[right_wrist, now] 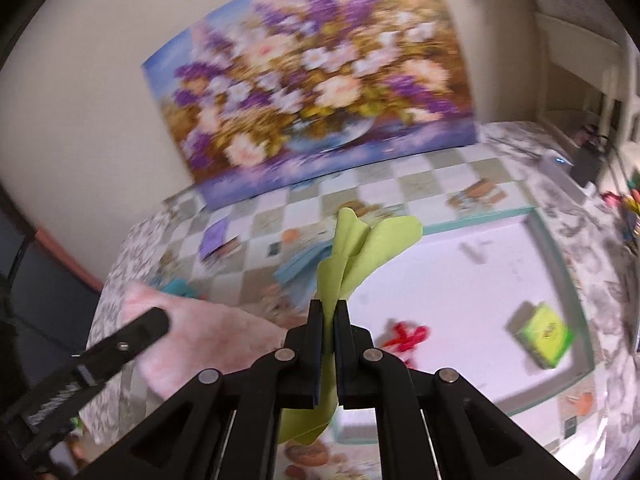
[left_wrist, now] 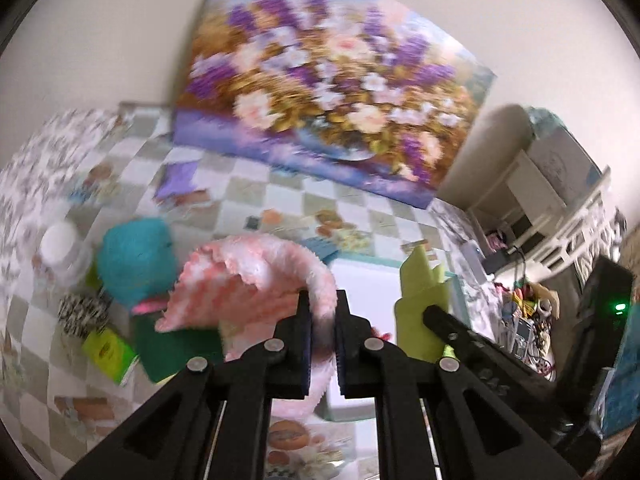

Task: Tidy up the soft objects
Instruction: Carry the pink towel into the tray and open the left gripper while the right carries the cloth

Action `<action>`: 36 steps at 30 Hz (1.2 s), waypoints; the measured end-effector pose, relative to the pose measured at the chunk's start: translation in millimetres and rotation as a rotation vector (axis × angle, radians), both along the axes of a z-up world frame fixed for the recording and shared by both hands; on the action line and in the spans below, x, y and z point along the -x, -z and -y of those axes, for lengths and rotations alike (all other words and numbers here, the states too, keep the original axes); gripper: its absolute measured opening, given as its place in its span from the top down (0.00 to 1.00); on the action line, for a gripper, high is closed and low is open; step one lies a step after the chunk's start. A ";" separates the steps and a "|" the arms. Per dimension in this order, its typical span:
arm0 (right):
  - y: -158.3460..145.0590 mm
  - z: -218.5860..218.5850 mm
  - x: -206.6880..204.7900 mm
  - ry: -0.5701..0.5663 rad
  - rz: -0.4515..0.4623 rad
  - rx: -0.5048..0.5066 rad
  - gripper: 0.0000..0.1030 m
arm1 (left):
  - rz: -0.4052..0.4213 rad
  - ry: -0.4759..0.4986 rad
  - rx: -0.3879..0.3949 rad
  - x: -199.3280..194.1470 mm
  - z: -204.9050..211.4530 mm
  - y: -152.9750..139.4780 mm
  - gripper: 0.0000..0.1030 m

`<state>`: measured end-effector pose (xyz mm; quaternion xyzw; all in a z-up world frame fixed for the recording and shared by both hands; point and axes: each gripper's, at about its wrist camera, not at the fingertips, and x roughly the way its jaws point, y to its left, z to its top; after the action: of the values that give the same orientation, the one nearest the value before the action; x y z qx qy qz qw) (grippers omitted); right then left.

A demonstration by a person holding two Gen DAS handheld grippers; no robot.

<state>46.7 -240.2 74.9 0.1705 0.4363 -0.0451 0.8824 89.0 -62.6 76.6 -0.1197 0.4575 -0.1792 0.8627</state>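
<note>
Between the black fingers of the left gripper point(left_wrist: 323, 312), nearest the left wrist camera, a fluffy pink cloth point(left_wrist: 256, 280) is pinched tight; its free end arches up and over to the left above the table. The jaws are clamped on the fabric, with only the pile showing between the pads. To the right of it, the right gripper point(right_wrist: 330, 312) is likewise closed on a thin lime-green cloth point(right_wrist: 352, 248), which stands up from the pads in two floppy lobes and also hangs down below them. Each gripper shows in the other's view, close beside it.

Under the green cloth lies a white tray point(right_wrist: 460, 280) with a pale teal rim, resting on the checked tablecloth point(left_wrist: 248, 196). On the tray sit a small red thing point(right_wrist: 406, 336), too blurred to make out, and a green-and-yellow box point(right_wrist: 544, 340) towards its right side.

Left of the pink cloth, lower on the table, there is a cluster of items: a teal fluffy bundle point(left_wrist: 134, 260), a dark green cloth point(left_wrist: 172, 348), a second bright green box point(left_wrist: 106, 350), a black-and-white patterned roll point(left_wrist: 82, 312) and a white-capped jar point(left_wrist: 64, 248). These lie close together, some touching.

Further back, a small purple cloth point(left_wrist: 178, 180) rests on the tablecloth. Behind it a large flower painting point(left_wrist: 332, 88) leans against the pale wall point(left_wrist: 100, 32). Off to the far right stand white shelves point(left_wrist: 552, 200) with a clutter of small things below.
</note>
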 end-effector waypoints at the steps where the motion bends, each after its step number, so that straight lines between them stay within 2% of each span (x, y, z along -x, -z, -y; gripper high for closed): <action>1: 0.1 9.5 0.1 0.025 -0.001 -0.006 0.95 | 0.007 0.014 0.002 -1.0 9.1 -4.2 0.91; 5: 0.8 46.3 3.8 0.114 0.003 -0.052 0.95 | 0.027 0.059 0.008 -5.0 42.9 -17.1 0.91; 10: -6.1 89.6 17.9 0.250 0.044 -0.036 0.95 | 0.048 0.100 0.020 -6.7 73.9 -22.5 0.91; 15: -6.2 121.9 27.2 0.358 0.054 0.016 0.95 | 0.041 0.136 -0.008 -12.4 104.2 -10.3 0.91; 19: 8.5 143.9 20.1 0.401 0.025 0.050 0.95 | 0.037 0.180 -0.032 -19.1 129.5 0.8 0.91; 23: 29.9 153.8 12.0 0.420 -0.033 0.087 0.95 | 0.004 0.213 -0.048 -28.6 151.8 21.1 0.91; 27: 48.2 158.0 7.0 0.435 -0.078 0.109 0.95 | -0.037 0.241 -0.105 -39.7 171.7 55.0 0.91; 36: 100.5 160.9 -2.7 0.423 -0.217 0.092 0.93 | -0.162 0.232 -0.212 -52.5 174.3 125.9 0.90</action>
<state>49.3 -401.2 -25.6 0.2119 0.4806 -0.2670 0.8080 141.5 -236.9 -49.3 0.0113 0.5524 -0.2181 0.8044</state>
